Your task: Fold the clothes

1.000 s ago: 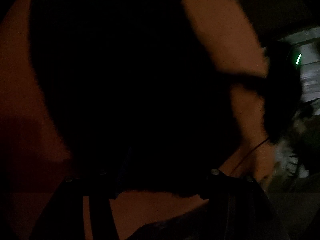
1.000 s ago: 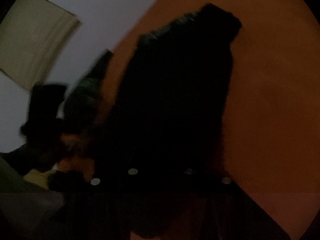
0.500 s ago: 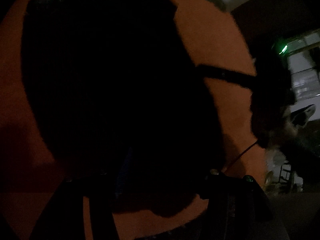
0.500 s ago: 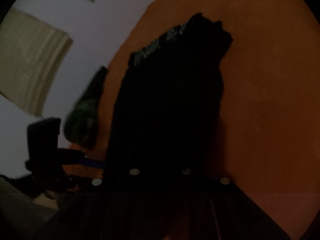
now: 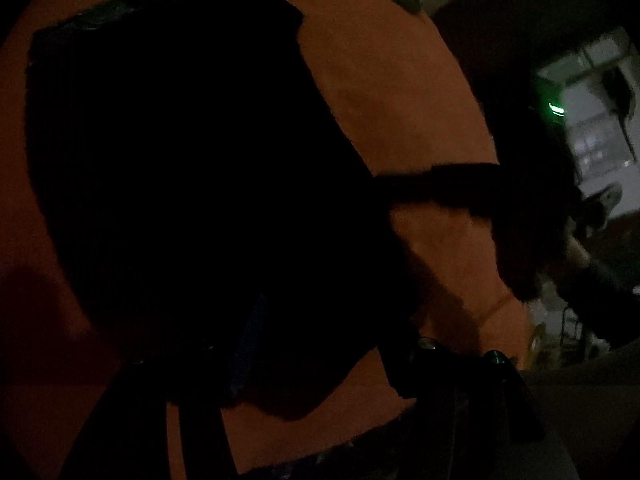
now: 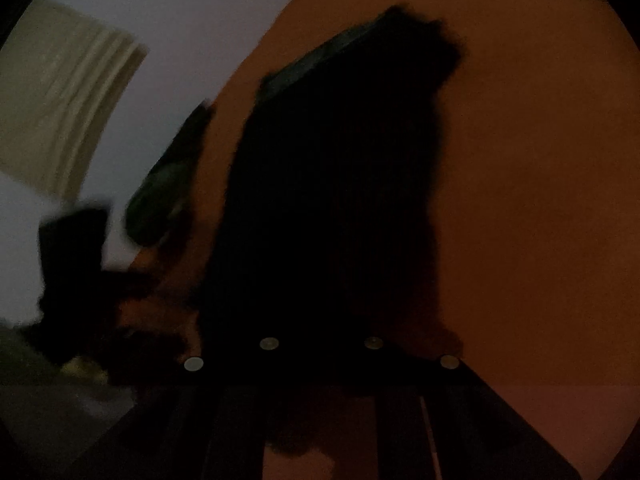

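A black garment (image 5: 192,168) lies spread on an orange surface (image 5: 384,92) in the left wrist view; it also fills the middle of the right wrist view (image 6: 328,200). The scene is very dark. My left gripper (image 5: 256,364) sits at the garment's near edge, its fingers lost against the black cloth. My right gripper (image 6: 320,360) is at the garment's near edge too, with cloth over its front. In the left wrist view the right gripper (image 5: 532,216) shows at the right, with a black strip of the garment stretching to it. I cannot tell either grip.
The orange surface (image 6: 520,200) extends right of the garment. A pale wall (image 6: 168,32) and a beige curtain (image 6: 60,104) lie beyond its left edge. A green light (image 5: 556,110) glows at the right, before a lit window area (image 5: 596,128).
The garment's far edge has drawn closer and lower in the left wrist view. The right gripper has drifted in that view, and the strip of cloth to it stays taut.
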Motion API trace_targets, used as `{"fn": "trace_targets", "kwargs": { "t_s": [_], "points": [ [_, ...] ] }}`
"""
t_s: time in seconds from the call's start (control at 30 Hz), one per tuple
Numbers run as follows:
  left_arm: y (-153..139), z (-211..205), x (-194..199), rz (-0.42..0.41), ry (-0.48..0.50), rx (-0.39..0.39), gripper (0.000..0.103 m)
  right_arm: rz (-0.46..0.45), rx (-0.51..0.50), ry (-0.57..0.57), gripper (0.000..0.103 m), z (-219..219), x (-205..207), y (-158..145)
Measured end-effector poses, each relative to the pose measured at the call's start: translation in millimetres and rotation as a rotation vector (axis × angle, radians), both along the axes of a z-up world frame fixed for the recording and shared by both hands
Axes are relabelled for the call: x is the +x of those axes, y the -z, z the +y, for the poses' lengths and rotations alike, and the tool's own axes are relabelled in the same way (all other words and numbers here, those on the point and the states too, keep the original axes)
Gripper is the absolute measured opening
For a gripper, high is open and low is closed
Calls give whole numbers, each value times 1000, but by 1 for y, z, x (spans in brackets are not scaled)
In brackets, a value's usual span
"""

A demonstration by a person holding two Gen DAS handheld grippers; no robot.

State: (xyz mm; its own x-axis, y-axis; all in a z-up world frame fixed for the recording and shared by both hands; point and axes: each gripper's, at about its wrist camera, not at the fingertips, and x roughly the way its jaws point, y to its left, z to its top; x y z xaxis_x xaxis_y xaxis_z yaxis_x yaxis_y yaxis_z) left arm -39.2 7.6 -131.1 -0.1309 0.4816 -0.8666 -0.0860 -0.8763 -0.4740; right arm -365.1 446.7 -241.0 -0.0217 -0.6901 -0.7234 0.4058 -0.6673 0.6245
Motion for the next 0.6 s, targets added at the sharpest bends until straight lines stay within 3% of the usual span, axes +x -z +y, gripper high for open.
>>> {"fn": "trace_targets", "kwargs": {
  "t_s": [0.1,0.17,0.23,0.33,0.47,0.53,0.6],
  "points": [
    [33,25,6,-70,47,-24,54,-24,138,-39,11,-12,23,22],
    [32,32,15,-46,74,-36,54,-75,179,8,0,0,25,41],
    [13,30,19,-2,80,-24,55,-113,145,54,0,17,25,48],
    [-11,7,19,55,0,8,56,-55,165,33,0,22,28,34],
    [4,-23,15,27,-117,93,56,-47,19,5,4,19,31,15],
    [17,-32,19,-20,-108,131,56,-49,-49,-25,4,12,35,9],
    [38,-9,24,-67,-62,114,56,-52,-58,-79,4,-5,38,8]
  ]
}}
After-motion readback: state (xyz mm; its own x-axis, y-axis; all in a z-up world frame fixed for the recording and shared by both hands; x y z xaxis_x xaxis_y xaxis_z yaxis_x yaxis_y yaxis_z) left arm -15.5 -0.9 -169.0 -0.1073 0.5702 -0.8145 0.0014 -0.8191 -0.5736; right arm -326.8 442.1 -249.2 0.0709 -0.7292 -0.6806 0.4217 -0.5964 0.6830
